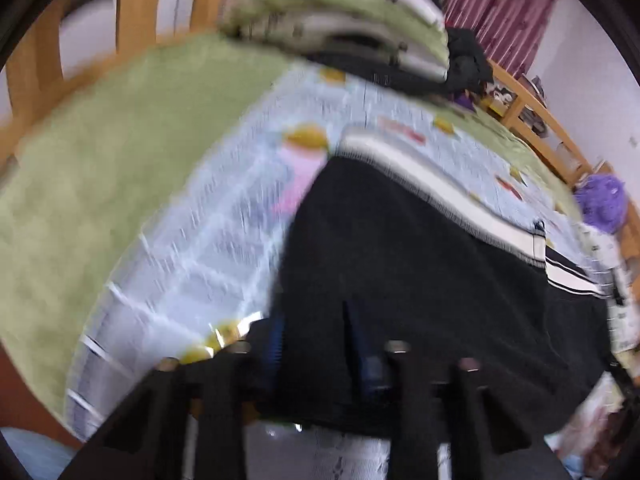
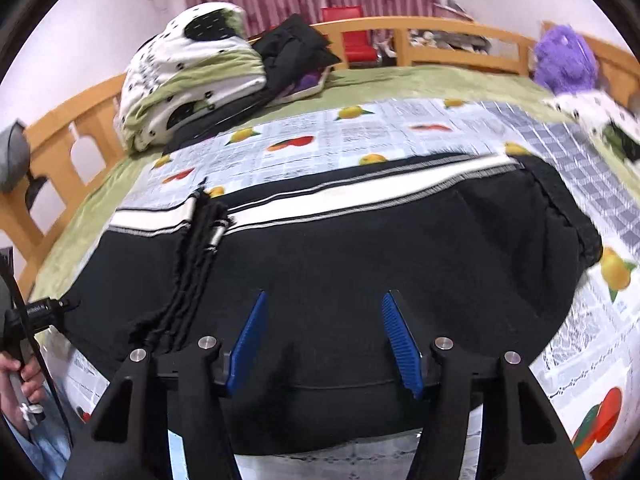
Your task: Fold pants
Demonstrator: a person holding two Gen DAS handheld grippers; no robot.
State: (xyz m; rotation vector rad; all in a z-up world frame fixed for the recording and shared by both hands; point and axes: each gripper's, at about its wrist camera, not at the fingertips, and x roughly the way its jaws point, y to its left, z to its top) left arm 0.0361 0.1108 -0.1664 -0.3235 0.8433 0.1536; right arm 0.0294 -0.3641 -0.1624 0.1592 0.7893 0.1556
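Note:
Black pants (image 2: 360, 248) with a white striped waistband (image 2: 280, 210) lie spread on a fruit-print sheet (image 2: 360, 132) on the bed. In the left wrist view, which is blurred, the pants (image 1: 420, 260) fill the lower middle. My left gripper (image 1: 318, 320) stands at their near left edge, its blue pads close together with black cloth bunched between them. My right gripper (image 2: 324, 295) hovers over the near middle of the pants. Its blue fingers (image 2: 250, 336) are well apart, and only flat cloth shows below them. A hand (image 2: 16, 376) holds a black gripper handle at the left edge.
A folded white and green quilt (image 2: 188, 80) and dark clothes (image 2: 292, 48) are piled at the bed's far left. A purple plush toy (image 2: 564, 60) sits at the far right. A wooden rail (image 2: 400, 28) rings the green blanket (image 1: 100, 140). Beyond it stand a red chair (image 2: 352, 36) and curtains.

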